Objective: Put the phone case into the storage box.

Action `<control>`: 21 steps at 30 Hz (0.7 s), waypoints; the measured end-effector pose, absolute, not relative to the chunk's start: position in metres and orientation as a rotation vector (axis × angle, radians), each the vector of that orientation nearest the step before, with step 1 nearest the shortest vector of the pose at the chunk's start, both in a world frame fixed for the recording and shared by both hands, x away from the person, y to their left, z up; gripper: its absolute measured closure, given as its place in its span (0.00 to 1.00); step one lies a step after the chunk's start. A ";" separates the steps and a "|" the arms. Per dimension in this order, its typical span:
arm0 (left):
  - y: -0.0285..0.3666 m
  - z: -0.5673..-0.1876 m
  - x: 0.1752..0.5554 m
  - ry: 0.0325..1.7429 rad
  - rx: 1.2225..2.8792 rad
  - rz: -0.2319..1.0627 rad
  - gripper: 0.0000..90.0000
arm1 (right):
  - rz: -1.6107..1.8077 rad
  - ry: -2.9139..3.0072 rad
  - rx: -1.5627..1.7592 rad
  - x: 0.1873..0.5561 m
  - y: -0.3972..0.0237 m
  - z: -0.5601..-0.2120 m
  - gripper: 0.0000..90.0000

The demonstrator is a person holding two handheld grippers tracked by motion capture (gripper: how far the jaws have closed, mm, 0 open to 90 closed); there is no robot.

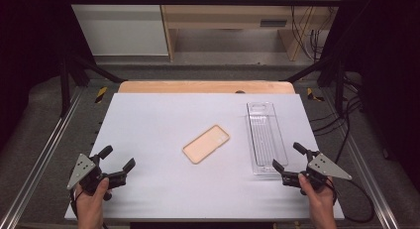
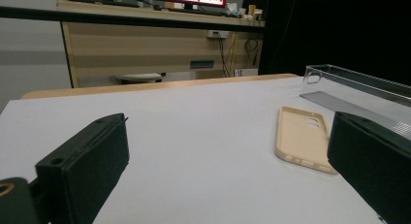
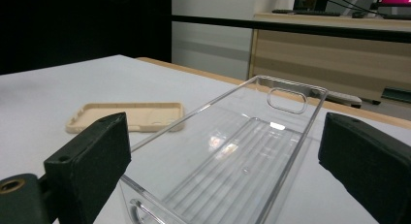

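**Two grippers waiting at the near edge of a white counter**

A person is holding a gripper in each hand above the near edge of the white counter (image 1: 158,115). The left gripper (image 1: 119,158) is hovering at the near left corner, its jaws standing spread wide with nothing between them, and it is pointing across the bare surface toward the beige phone case (image 1: 206,143). That phone case is lying flat near the middle of the counter with its hollow side facing up, well apart from both grippers. The right gripper (image 1: 288,157) is sitting at the near right, its jaws likewise spread and pinching nothing, just beside the near end of the clear plastic tray (image 1: 265,137). The tray is lying lengthwise along the right side of the counter, near the phone case but not touching it. In the right gripper view the tray's near wall (image 3: 160,204) is showing between the two open jaws, whether touching either one cannot be told.
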State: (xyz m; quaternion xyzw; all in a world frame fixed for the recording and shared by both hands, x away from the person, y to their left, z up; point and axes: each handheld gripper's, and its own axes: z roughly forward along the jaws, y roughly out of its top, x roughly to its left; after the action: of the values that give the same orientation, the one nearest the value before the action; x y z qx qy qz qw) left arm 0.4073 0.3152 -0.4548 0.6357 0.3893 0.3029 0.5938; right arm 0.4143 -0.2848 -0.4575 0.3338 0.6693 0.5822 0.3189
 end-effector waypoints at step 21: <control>0.229 -0.433 0.426 0.890 1.720 0.638 0.05 | 1.570 1.689 0.914 0.410 -0.292 -0.454 0.05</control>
State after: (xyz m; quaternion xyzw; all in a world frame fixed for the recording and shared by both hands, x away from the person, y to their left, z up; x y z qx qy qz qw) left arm 0.4260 0.2291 -0.4328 0.7184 0.3718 0.2668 0.5239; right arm 0.4100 -0.2922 -0.4543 0.3487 0.6440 0.5988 0.3244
